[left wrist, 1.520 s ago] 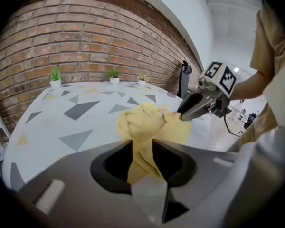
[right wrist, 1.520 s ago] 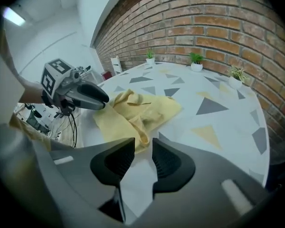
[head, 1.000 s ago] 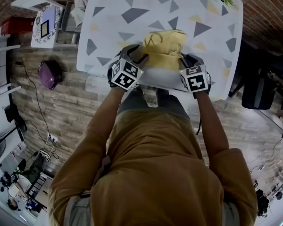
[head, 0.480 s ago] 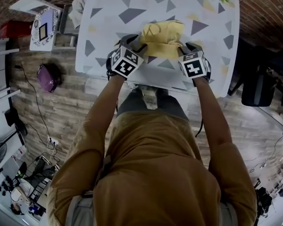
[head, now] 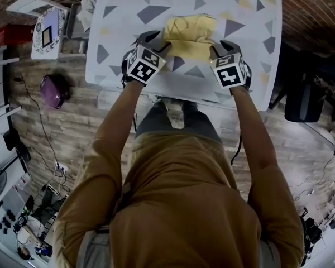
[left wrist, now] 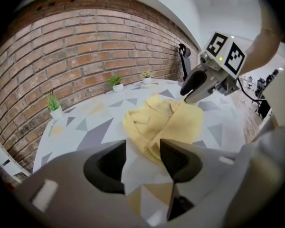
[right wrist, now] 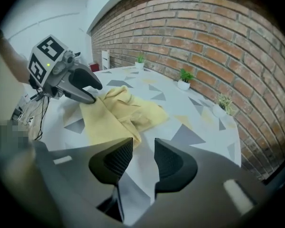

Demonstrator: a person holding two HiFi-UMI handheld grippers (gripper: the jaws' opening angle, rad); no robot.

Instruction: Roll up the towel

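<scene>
A yellow towel (head: 190, 31) lies bunched and partly folded on the white table (head: 128, 15) with grey and yellow triangles. My left gripper (head: 159, 42) sits at the towel's near left corner and my right gripper (head: 216, 48) at its near right corner. In the left gripper view the jaws (left wrist: 142, 158) stand apart with bare table between them, and the towel (left wrist: 161, 122) starts just ahead by the right jaw. The right gripper view shows the same: a gap at the jaws (right wrist: 143, 158), with the towel (right wrist: 121, 113) reaching the left jaw. Each gripper's tips rest at the cloth's edge.
Small potted plants (left wrist: 115, 82) (right wrist: 184, 80) stand along the table's far edge by the brick wall. A chair (head: 50, 29) stands left of the table, a purple bag (head: 54, 88) lies on the floor, and a dark chair (head: 301, 99) is at the right.
Both grippers have moved away from the table's near edge toward the wall. The towel's near edge has gone with them, and a grey triangle now shows between them.
</scene>
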